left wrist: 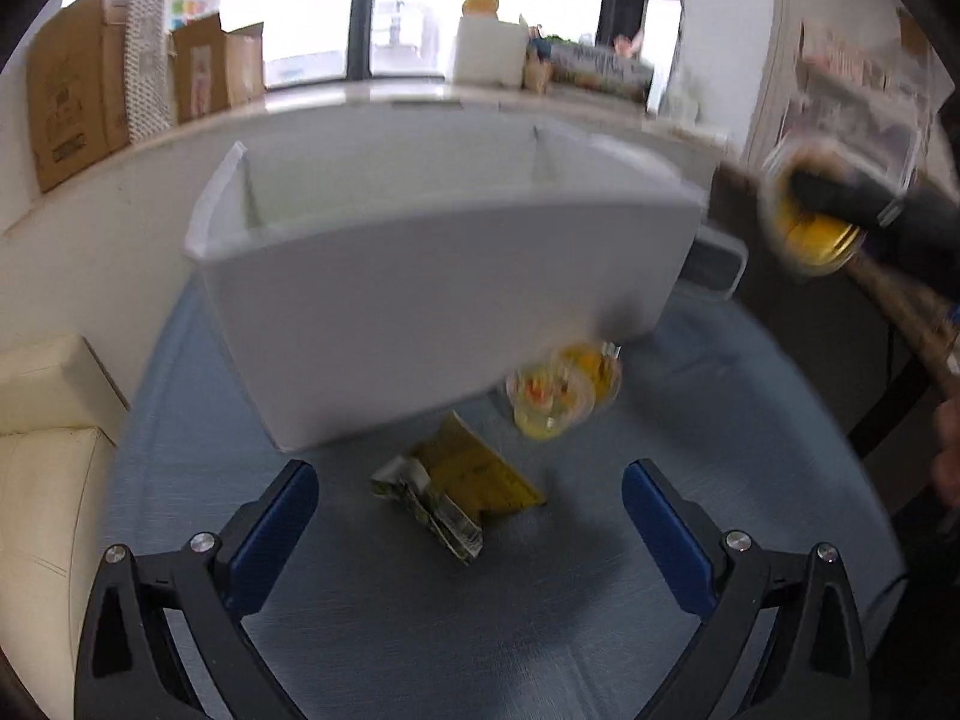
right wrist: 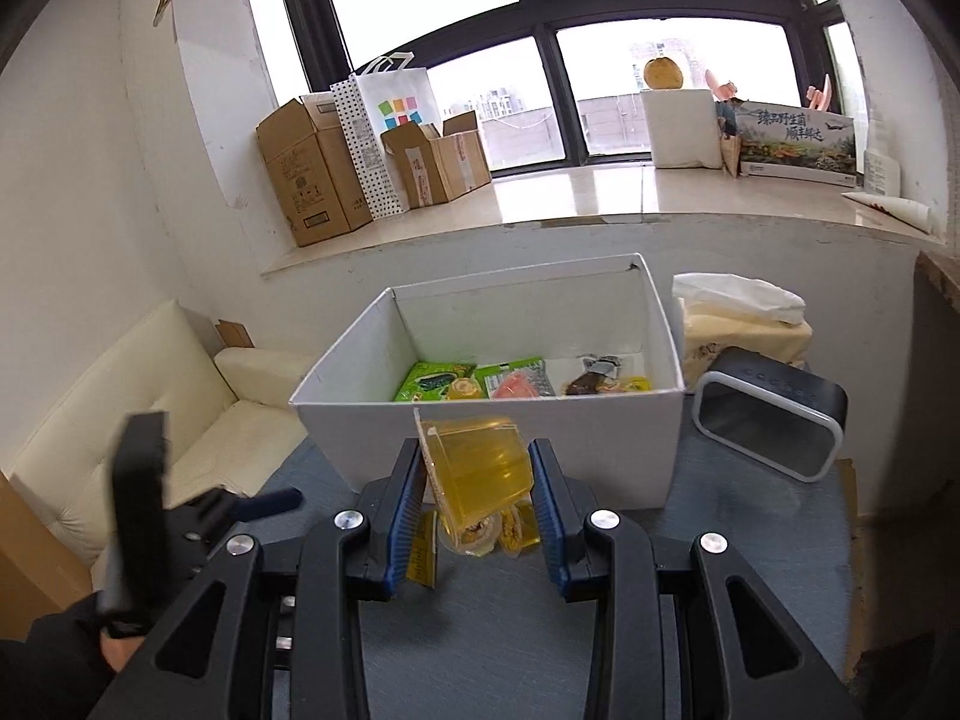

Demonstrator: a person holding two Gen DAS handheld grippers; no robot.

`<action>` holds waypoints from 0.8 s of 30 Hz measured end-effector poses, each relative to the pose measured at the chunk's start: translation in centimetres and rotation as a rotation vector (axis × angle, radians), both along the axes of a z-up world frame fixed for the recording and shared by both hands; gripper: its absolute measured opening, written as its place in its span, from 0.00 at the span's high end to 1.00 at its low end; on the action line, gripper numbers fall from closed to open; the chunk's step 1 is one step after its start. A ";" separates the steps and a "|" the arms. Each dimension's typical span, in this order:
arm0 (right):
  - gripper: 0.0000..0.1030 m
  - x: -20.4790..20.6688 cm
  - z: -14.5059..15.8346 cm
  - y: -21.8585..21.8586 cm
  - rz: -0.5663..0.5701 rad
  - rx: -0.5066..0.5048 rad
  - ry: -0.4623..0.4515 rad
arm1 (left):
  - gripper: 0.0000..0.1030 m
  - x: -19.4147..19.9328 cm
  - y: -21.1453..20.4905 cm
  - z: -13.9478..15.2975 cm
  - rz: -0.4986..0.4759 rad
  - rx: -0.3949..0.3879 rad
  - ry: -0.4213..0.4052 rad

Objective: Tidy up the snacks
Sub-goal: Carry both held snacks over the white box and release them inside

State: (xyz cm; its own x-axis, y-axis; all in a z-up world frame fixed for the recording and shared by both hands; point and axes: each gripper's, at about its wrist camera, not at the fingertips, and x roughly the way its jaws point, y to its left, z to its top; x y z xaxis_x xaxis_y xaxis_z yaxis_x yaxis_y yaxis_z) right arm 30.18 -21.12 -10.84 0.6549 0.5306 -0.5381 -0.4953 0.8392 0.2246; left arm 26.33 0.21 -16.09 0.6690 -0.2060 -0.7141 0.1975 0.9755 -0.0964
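1. Right gripper (right wrist: 477, 474), fingers closed on a yellow jelly cup (right wrist: 480, 468), hovers before the white box (right wrist: 600, 450).
2. Left gripper (left wrist: 468, 510) gapes wide, empty, over a snack packet (left wrist: 462, 492) mid-tabletop.
3. Next, likely: lift the cup over the rim, release.

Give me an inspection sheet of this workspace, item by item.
Surface: blue-grey table top.
Job's things: white box already holds several snack packs; jelly cup in the right gripper; yellow packet and two fruit cups lie on the table in front of the box.
Clutter: black speaker and tissue pack beside the box.
Grippers: left gripper open, above the yellow packet; right gripper shut on the jelly cup.
Cables: nothing seen.
Surroundings: cream sofa, windowsill with cardboard boxes.
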 end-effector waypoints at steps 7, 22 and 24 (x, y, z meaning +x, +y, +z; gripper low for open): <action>0.63 -0.6 -0.7 -1.1 -0.019 -0.011 0.015 | 0.03 1.8 -1.3 -2.9 -0.036 0.054 0.035; 0.63 -0.4 -1.8 -0.9 -0.018 0.014 0.042 | 0.49 2.2 -0.4 -2.6 -0.099 0.014 0.089; 0.63 -0.3 -1.9 -0.9 -0.016 0.014 0.046 | 0.50 1.9 -0.4 -2.4 -0.111 0.008 0.080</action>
State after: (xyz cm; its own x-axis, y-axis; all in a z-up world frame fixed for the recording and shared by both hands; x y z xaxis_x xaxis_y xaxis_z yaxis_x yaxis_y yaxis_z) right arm 29.86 -22.02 -12.70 0.6382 0.5276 -0.5606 -0.4707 0.8437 0.2582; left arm 28.19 -0.19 -18.50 0.5828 -0.2701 -0.7664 0.2966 0.9488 -0.1088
